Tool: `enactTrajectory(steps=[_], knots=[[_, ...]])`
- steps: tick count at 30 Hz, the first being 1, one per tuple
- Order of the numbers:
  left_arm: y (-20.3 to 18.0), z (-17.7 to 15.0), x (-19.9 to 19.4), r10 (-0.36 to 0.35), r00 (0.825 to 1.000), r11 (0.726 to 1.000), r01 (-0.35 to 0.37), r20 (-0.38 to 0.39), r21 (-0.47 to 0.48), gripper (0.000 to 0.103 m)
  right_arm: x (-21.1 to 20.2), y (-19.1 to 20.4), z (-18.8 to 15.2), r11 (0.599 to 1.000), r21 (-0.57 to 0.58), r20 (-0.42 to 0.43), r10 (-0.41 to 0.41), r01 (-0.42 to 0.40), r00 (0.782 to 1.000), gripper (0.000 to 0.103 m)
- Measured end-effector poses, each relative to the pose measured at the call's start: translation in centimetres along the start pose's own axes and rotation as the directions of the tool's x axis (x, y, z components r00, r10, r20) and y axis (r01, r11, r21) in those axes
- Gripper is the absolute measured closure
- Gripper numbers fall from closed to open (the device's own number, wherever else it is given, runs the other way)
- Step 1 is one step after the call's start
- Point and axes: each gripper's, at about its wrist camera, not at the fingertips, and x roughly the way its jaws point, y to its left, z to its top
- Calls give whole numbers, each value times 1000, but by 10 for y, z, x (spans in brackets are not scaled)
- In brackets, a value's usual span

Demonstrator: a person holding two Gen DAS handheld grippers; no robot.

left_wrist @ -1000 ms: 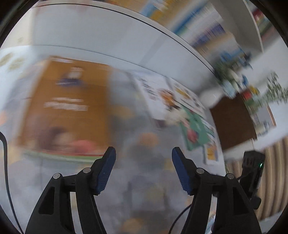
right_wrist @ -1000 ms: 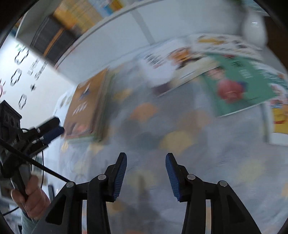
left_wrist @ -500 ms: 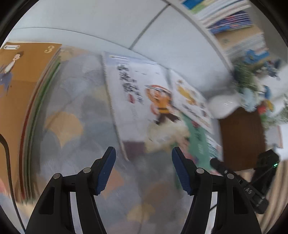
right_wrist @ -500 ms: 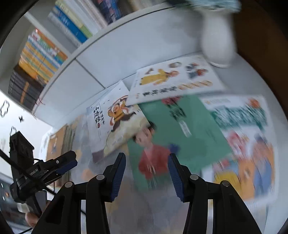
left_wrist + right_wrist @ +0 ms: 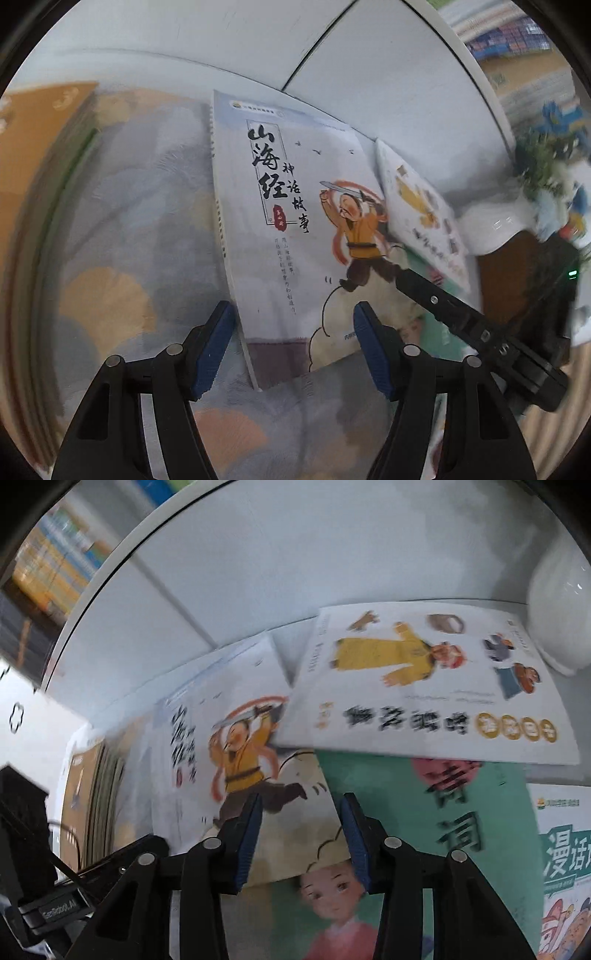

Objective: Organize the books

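Two claws converge on white storybook (image 5: 295, 236): left claw (image 5: 291, 343) wide at its lower spine corner, right claw (image 5: 301, 834) closing, empty, at opposite corner. Next: grip edges, lift.

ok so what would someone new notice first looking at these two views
Probably the white book with the sword-swinging figure in an orange tunic, lying on the patterned rug with both pairs of blue fingers over its near end: the left gripper straddles its bottom spine corner, the right gripper, closing, hovers over its other bottom corner. It overlaps a green book, and a white book with a yellow-robed figure lies across both.
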Motion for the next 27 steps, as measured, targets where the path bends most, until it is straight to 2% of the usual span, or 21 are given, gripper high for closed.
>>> enactTrajectory(steps=[3,7,10,13,16,19,21,22,25,27], knots=[[-3,-12,-14,18,1000,999,-18,9,49,40,-3,13,-16,999,-42,-15,-18,17,1000,59],[3,-58,-48,34,999,995,-33,-6,96,40,-21,21,-59,999,-16,-54,31,-32,998,59],[12,-112,-68,68,996,989,-60,-56,134,40,-43,36,-112,999,-41,-77,28,-31,997,58],[31,-162,-87,68,991,991,-53,-117,123,40,-57,46,-168,998,-37,-145,37,-43,989,58],[52,-201,-102,41,985,995,-24,-169,98,41,-70,51,-227,998,-28,-213,53,-60,976,58],[66,-222,-118,23,983,997,-8,-183,83,45,-87,63,-270,995,-59,-252,60,-77,966,59],[72,-231,-122,15,982,997,-1,-186,77,53,-95,65,-283,998,-43,-234,38,-49,972,61],[74,-233,-123,13,982,997,1,-186,77,57,-101,65,-287,999,-30,-195,12,-18,981,63],[77,-235,-123,-31,982,997,44,-185,65,59,-107,69,-288,996,-17,-93,-94,93,991,68],[78,-232,-119,-68,980,996,79,-187,51,59,-98,73,-289,990,-29,-101,-138,136,985,71]])
